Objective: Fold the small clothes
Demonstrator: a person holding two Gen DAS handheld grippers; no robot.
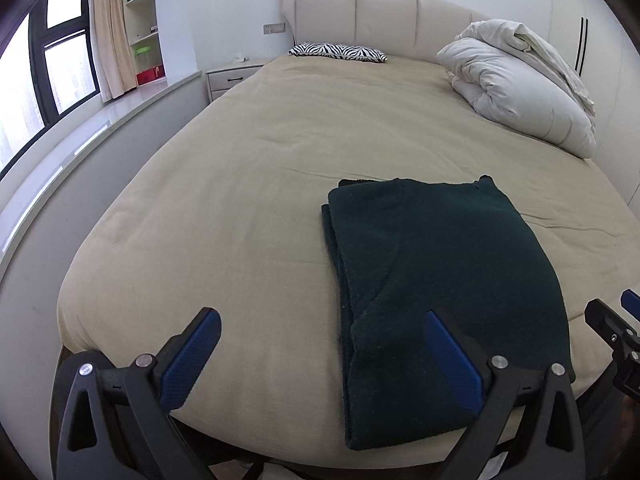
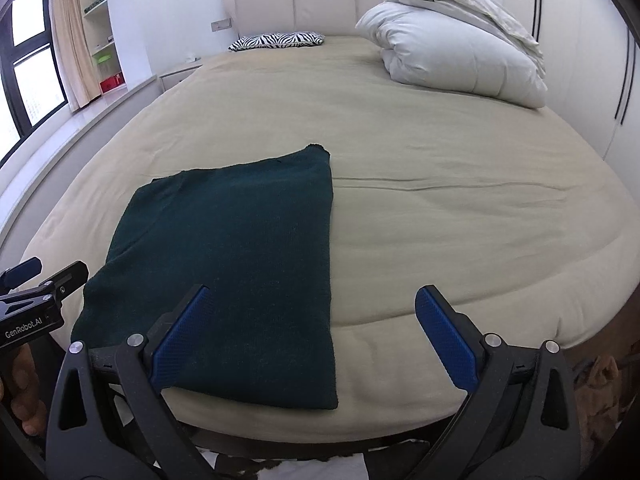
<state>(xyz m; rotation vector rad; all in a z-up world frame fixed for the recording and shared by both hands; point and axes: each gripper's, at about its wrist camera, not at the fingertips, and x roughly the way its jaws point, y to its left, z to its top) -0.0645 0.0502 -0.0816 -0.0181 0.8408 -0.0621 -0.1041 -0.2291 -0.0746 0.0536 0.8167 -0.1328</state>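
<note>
A dark green knitted garment (image 1: 436, 276) lies folded into a long rectangle on the beige bed (image 1: 240, 184), reaching to the bed's near edge. My left gripper (image 1: 320, 324) hovers open over that near edge, its right finger above the garment's left side, nothing between the blue pads. In the right wrist view the same garment (image 2: 232, 264) lies left of centre. My right gripper (image 2: 312, 300) is open too, its left finger over the garment's near right part. Each gripper shows at the edge of the other's view.
A rolled white duvet (image 1: 520, 84) sits at the bed's far right and a zebra-print pillow (image 1: 338, 51) by the headboard. A window ledge (image 1: 80, 148), nightstand and shelves run along the left. A wardrobe (image 2: 580, 60) stands at the right. A hand (image 2: 20, 384) holds the left gripper.
</note>
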